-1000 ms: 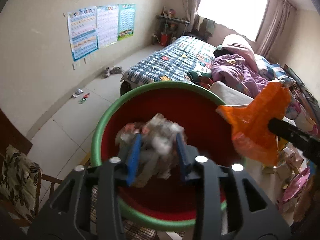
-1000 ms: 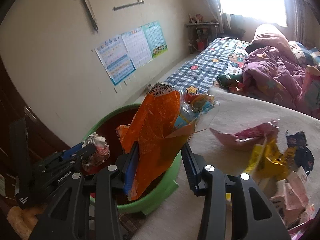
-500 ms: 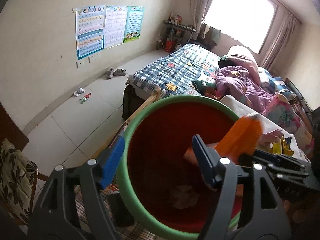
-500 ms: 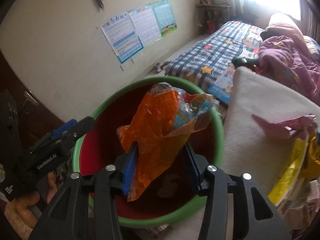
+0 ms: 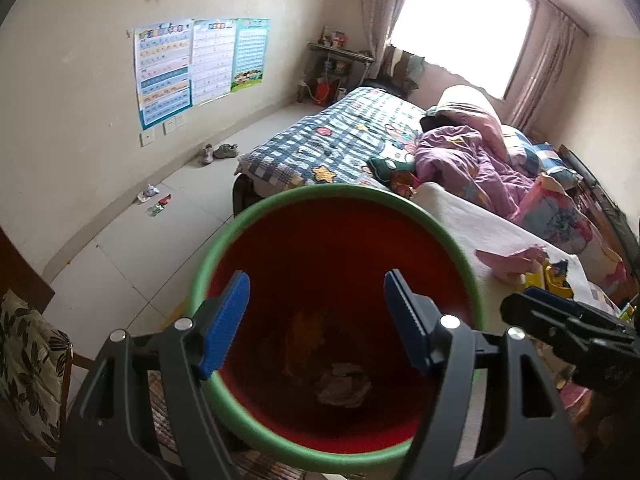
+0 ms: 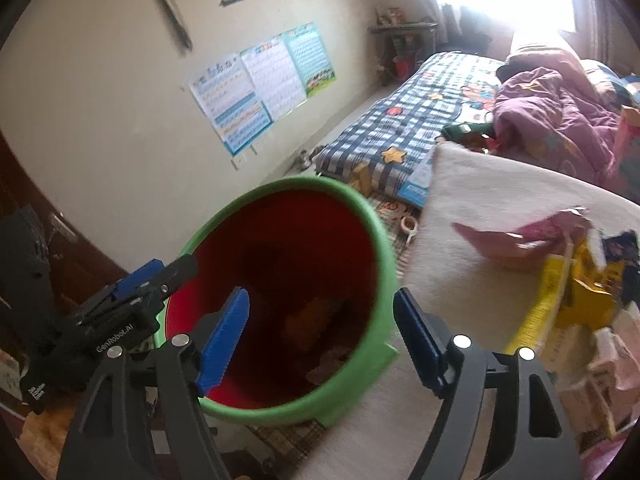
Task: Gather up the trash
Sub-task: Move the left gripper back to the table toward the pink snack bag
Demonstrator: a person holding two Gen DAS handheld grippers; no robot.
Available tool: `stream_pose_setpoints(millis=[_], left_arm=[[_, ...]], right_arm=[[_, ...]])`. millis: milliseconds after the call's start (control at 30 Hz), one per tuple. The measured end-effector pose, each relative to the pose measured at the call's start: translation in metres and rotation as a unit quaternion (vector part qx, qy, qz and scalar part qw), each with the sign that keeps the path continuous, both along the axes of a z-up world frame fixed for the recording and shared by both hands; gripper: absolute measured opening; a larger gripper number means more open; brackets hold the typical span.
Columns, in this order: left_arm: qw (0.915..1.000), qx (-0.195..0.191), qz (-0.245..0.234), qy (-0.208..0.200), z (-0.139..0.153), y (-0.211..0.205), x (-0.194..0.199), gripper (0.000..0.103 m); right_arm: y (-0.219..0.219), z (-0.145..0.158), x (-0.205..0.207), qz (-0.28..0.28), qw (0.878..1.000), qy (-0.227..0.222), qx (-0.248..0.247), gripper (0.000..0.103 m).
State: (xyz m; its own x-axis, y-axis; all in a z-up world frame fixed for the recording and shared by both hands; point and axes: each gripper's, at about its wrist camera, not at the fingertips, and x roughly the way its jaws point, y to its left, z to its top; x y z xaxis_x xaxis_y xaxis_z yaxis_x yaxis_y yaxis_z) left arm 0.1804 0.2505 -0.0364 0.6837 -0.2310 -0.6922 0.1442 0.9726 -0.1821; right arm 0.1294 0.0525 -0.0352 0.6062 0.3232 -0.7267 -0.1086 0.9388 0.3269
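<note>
both tools are seen released over the bin (image 6: 362, 216); remaining wrappers (image 6: 576, 280) lie on the table (image 6: 472, 184) at 2 o'clock of the right tool (image 6: 322, 336), nearer than the left tool (image 5: 316, 320).

One green-rimmed red bin (image 5: 280, 216), two wrappers inside it (image 5: 344, 384), three wall posters (image 5: 200, 64), two shoes (image 5: 218, 152), two open-jawed grippers (image 5: 316, 320).

A white-covered table (image 6: 480, 184) carries a pink wrapper (image 6: 516, 236), yellow packets (image 6: 576, 296) and other litter. The bin (image 6: 384, 248) stands just beside its edge.
</note>
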Motion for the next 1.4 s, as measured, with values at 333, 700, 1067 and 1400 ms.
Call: stream_pose_setpoints(millis=[333, 700, 1067, 1400], left_arm=[[0.9991, 0.008, -0.041, -0.007, 0.007, -0.079, -0.035, 0.067], [0.9813, -0.02, -0.191, 0.017, -0.005, -0.206, -0.108, 0.071], [0.925, 0.09, -0.367, 0.04, -0.035, -0.314, -0.171, 0.081], [0.9398, 0.069, -0.321, 0.097, -0.051, -0.326, -0.155, 0.049]], right_arm=[[-0.094, 0.023, -0.055, -0.053, 0.998, -0.029, -0.008, 0.074], [-0.241, 0.022, -0.111, -0.111, 0.993, -0.018, -0.024, 0.075], [-0.322, -0.016, -0.163, -0.128, 0.991, 0.037, 0.008, 0.075], [-0.335, -0.021, -0.173, -0.123, 0.991, 0.043, 0.035, 0.076]])
